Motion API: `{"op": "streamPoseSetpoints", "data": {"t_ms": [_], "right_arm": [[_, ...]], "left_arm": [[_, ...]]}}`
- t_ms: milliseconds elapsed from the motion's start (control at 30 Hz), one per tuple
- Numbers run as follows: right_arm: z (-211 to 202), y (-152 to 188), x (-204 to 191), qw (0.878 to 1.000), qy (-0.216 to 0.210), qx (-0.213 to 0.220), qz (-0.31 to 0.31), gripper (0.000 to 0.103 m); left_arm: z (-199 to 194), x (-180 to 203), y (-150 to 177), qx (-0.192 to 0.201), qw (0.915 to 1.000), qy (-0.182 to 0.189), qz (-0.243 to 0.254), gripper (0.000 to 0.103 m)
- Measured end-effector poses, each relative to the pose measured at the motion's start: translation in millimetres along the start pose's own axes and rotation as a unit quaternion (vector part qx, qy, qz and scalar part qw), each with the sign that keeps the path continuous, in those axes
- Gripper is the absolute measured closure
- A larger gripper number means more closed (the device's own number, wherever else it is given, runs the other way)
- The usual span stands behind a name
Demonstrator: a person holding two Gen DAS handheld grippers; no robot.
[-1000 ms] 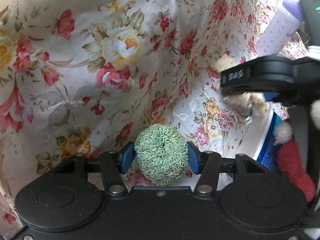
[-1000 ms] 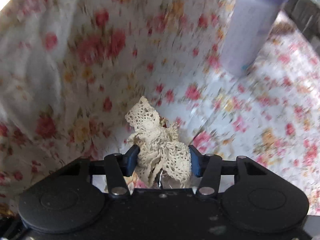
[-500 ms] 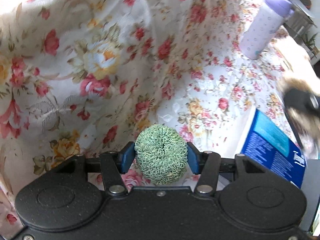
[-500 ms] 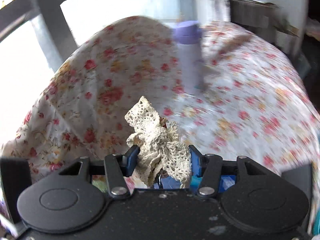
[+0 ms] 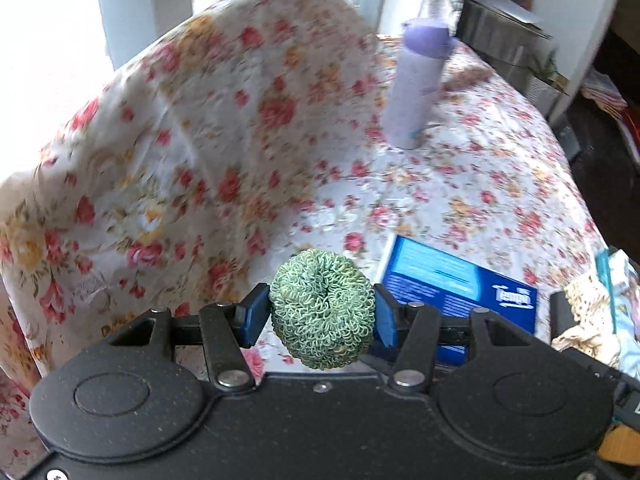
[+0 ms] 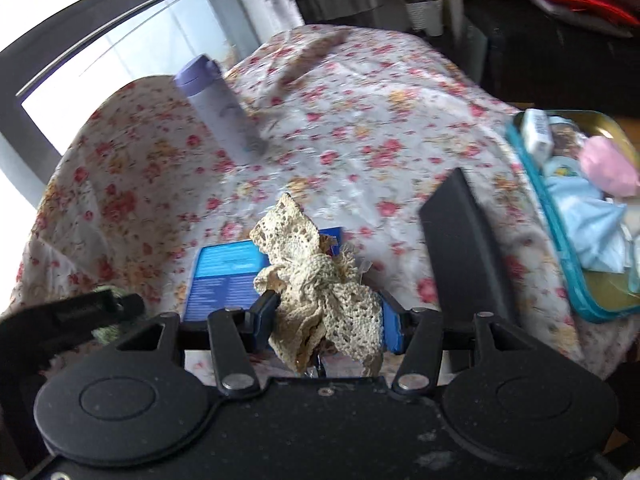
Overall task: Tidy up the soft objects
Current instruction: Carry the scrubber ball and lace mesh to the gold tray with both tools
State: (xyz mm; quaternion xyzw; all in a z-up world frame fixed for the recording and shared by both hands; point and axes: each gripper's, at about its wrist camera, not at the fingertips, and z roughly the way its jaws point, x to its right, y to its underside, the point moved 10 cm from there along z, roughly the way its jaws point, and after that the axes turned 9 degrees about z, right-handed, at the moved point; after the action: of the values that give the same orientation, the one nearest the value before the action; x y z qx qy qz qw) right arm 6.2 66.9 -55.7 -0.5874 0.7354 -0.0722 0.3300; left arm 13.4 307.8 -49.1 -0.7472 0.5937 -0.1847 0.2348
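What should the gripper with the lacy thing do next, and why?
Probably carry the cream lace piece toward the open tin at the table's edge and let go there. The right gripper is clamped on it, and soft things already lie in that tin.

**Lived-in room of a home**

Shown by a floral cloth (image 6: 360, 128) draped over furniture, a lilac bottle (image 5: 416, 88) standing far on it, a blue tissue pack (image 5: 452, 280) lying near, a tin (image 6: 560, 240) of small fabrics at right, bright window (image 6: 100, 32) far left.
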Motion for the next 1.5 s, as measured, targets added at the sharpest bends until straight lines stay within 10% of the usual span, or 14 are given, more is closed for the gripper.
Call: {"op": "streamPoseSetpoints", "data": {"t_ms": [467, 867, 1500], "right_arm": [[-50.5, -31.1, 118.6, 0.992, 0.048, 0.078, 0.091, 0.050], [-79.7, -47.7, 233.7, 0.968, 0.120, 0.132, 0.178, 0.050], [-92.6, -57.6, 314.1, 0.946, 0.145, 0.151, 0.247, 0.049]], "left_arm": [[-26.0, 111.6, 6.4, -0.003, 0.9906, 0.045, 0.129, 0.051], [-42.5, 260.8, 22.0, -0.014, 0.9606, 0.143, 0.238, 0.051], [-21.9, 392.9, 37.3, -0.062, 0.9405, 0.206, 0.263, 0.051]]}}
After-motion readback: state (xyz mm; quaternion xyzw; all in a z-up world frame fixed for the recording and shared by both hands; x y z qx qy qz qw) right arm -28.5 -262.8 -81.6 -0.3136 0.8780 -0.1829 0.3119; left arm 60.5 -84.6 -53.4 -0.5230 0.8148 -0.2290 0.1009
